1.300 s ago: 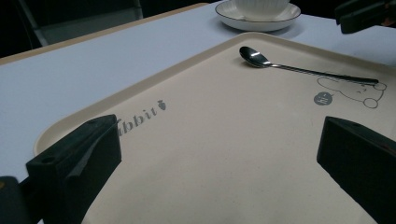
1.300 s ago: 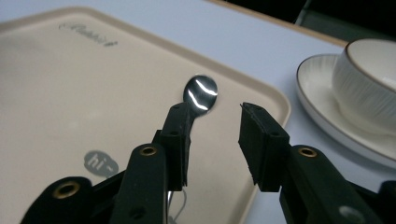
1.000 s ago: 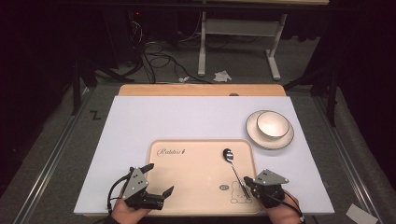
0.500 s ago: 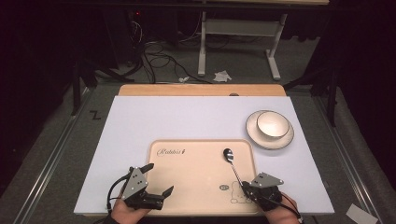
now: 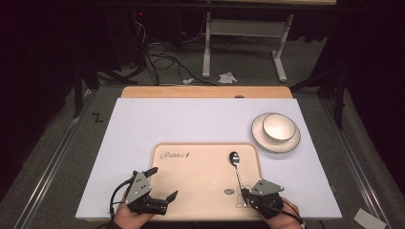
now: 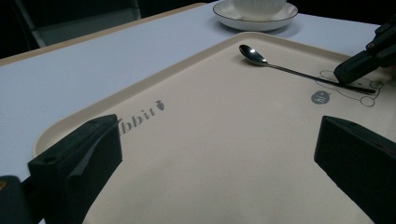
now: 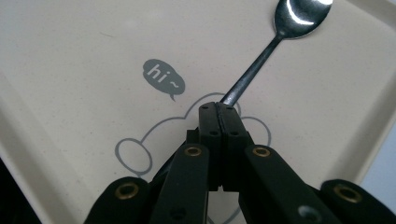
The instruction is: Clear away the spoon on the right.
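Observation:
A metal spoon (image 5: 236, 169) lies on the beige tray (image 5: 191, 191), bowl end pointing away from me. My right gripper (image 5: 245, 194) is down on the tray's near right part, jaws pressed together on the spoon's thin handle (image 7: 247, 77); the right gripper view has the handle coming out of the shut tips (image 7: 218, 108). The left gripper view shows that gripper (image 6: 355, 67) resting on the spoon (image 6: 254, 55). My left gripper (image 5: 163, 182) sits at the tray's near left corner, jaws wide apart over bare tray (image 6: 210, 130), nothing between them.
A white bowl (image 5: 279, 126) stands on a saucer (image 5: 267, 142) on the white table right of the tray's far corner. A wooden strip (image 5: 205, 92) runs along the table's far edge. The tray carries a printed word and a cartoon with a "hi~" bubble (image 7: 163, 77).
My right gripper has sunk a little toward the tray at the spoon's handle. The left gripper and the spoon have stayed in place.

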Motion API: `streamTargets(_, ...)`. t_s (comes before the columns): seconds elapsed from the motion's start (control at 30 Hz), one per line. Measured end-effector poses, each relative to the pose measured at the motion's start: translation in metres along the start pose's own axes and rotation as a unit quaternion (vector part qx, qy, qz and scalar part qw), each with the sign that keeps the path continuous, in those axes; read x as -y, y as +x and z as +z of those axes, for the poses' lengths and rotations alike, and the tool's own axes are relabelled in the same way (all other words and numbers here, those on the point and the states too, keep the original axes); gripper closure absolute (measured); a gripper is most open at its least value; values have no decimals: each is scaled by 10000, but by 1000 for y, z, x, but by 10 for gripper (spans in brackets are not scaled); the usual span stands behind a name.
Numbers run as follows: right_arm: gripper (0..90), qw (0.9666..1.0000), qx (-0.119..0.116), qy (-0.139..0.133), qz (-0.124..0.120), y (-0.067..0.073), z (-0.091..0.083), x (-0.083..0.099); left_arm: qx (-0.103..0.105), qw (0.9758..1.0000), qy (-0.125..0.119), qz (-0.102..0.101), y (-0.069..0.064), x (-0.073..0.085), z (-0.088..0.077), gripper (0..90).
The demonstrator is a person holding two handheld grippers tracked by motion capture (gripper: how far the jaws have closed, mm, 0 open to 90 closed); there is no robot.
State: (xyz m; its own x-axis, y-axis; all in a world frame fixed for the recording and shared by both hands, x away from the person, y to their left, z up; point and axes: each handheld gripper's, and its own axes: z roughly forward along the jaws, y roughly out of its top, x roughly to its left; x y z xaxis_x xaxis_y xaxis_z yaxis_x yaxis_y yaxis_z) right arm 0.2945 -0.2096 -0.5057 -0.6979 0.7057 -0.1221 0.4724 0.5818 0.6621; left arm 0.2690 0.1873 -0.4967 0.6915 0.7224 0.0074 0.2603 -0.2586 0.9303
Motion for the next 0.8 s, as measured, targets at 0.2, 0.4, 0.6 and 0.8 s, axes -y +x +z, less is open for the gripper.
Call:
streamTargets(0.2,900,9999,-126,-16,-87,7,1,-2,8,10000,9,9,0,0,0,16)
streamTargets(0.4,900,9996,-200,-38,-197,12,2,-4,17,10000,26,24,0,0,1,16)
streamTargets(0.6,900,9993,-255,-40,-268,17,3,-5,31,10000,22,13,-1,0,1,16)
streamTargets(0.8,900,9988,-300,-68,-377,21,5,-7,34,10000,18,6,-1,0,1,16)
